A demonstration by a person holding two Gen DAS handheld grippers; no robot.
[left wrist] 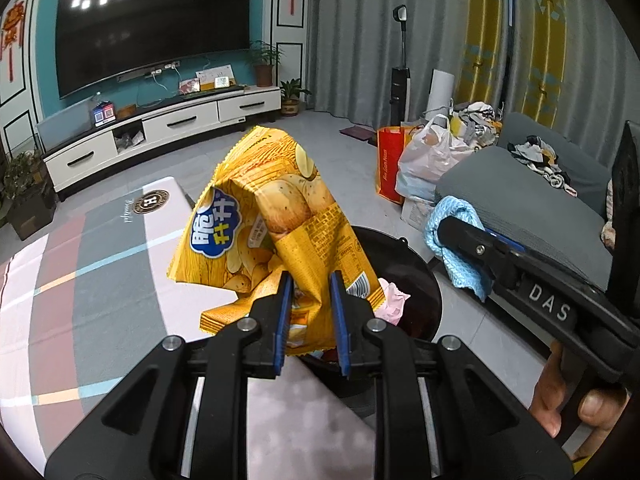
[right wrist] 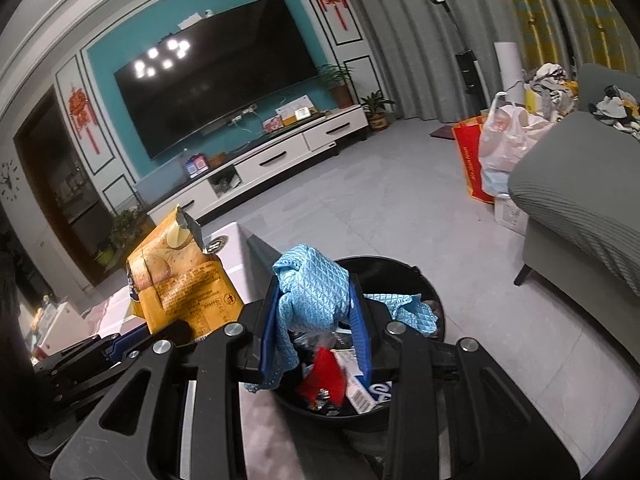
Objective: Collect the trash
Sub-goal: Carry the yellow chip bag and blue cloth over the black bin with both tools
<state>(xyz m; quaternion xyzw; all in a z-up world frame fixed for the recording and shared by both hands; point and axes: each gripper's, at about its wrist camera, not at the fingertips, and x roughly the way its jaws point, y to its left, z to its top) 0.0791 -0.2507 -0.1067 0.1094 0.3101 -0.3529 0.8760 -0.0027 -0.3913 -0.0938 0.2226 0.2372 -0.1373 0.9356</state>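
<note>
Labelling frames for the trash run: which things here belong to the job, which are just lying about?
Job:
- chip bag in left tool
- blue cloth in right tool
- black bin

Lying about:
- TV
- grey sofa
- plastic bags
- potted plants

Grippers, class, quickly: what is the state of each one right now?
Left gripper: closed on the yellow chip bag.
Right gripper: closed on the blue cloth, above the black bin.
</note>
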